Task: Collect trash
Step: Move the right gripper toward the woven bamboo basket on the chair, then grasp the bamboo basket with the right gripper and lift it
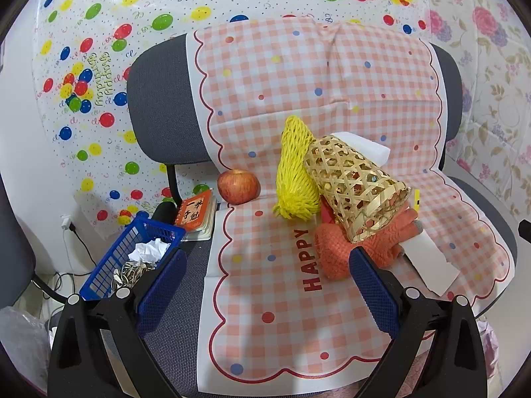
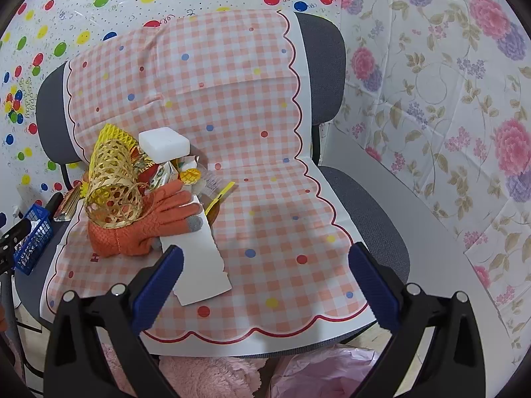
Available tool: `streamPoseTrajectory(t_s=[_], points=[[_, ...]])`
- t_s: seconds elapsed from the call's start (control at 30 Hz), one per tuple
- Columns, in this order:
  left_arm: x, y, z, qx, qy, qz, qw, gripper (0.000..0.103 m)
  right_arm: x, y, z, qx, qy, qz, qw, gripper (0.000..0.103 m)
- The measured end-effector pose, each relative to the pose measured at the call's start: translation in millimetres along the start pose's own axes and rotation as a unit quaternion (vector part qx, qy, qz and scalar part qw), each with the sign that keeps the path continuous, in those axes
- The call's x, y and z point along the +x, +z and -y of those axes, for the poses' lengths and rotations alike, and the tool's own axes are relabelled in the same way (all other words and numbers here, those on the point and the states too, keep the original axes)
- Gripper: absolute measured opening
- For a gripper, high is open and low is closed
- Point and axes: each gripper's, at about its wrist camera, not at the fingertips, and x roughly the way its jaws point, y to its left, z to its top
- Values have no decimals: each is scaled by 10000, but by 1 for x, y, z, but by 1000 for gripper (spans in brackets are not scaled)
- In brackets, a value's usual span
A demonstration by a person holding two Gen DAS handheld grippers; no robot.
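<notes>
- The blue basket (image 1: pixel 132 255) sits at the far left edge of the grey chair (image 1: pixel 159 106), off the checked cloth. It holds a crumpled white paper ball (image 1: pixel 149 250) and a heap of seed shells (image 1: pixel 134 270).
- Just right of the basket, an orange notebook (image 1: pixel 195 214) lies near the chair's back post.
- A red apple (image 1: pixel 238 186) rests at the left edge of the pink checked cloth (image 1: pixel 265 282), where seat meets backrest.
- Right of the apple, a yellow foam fruit net (image 1: pixel 295 172) stands tilted, leaning against a woven bamboo basket (image 1: pixel 358 185) that lies on its side with its mouth toward the camera.
- The bamboo basket rests on an orange knitted glove (image 1: pixel 335 255); a white foam block (image 2: pixel 164 144) sits behind it.
- Some small wrappers (image 2: pixel 189 175) are bunched between the foam block and the glove; their details are too small to read.
- A white slip of paper (image 2: pixel 202 265) lies flat on the cloth, one end tucked under the glove's fingers, the other pointing near.
- The left gripper (image 1: pixel 267 288) hovers over the near part of the cloth, its blue pads (image 1: pixel 164 285) wide apart and holding nothing.
- The right gripper (image 2: pixel 265 283) hovers above the near right of the seat, fingers spread; its left pad (image 2: pixel 157 285) overlaps the paper slip in view, though contact cannot be told.
</notes>
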Motion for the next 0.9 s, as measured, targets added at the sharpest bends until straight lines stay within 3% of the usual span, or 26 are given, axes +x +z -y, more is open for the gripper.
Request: streamPoseTrajectory(t_s=[0.23,0.37,0.5,0.67,0.77,0.83,0.9], points=[[5,0,-2,-43,23,-50,10000,96,1,1,0,18,31,47,10000,97],[11,1,-3,-77,81,-101,9999,96,5,1,-5,-144,-90,-261,9995,97],[23,10,-1,-59,86,-132,9999,96,10,5,-11,-271,-23,-274,9993,97],[45,29,11,-62,-337,-255,9991,96,16,16,-15,-321,30,-169,9993,97],[56,37,14,-147,-400,-323,9986,96,17,24,-19,-275,255,61,9993,97],[58,40,13,-141,-257,-279,9992,96,16,26,-25,-385,624,335,9967,97],[60,39,7,-130,-59,-204,9997,96,20,26,-35,-532,750,340,9952,97]])
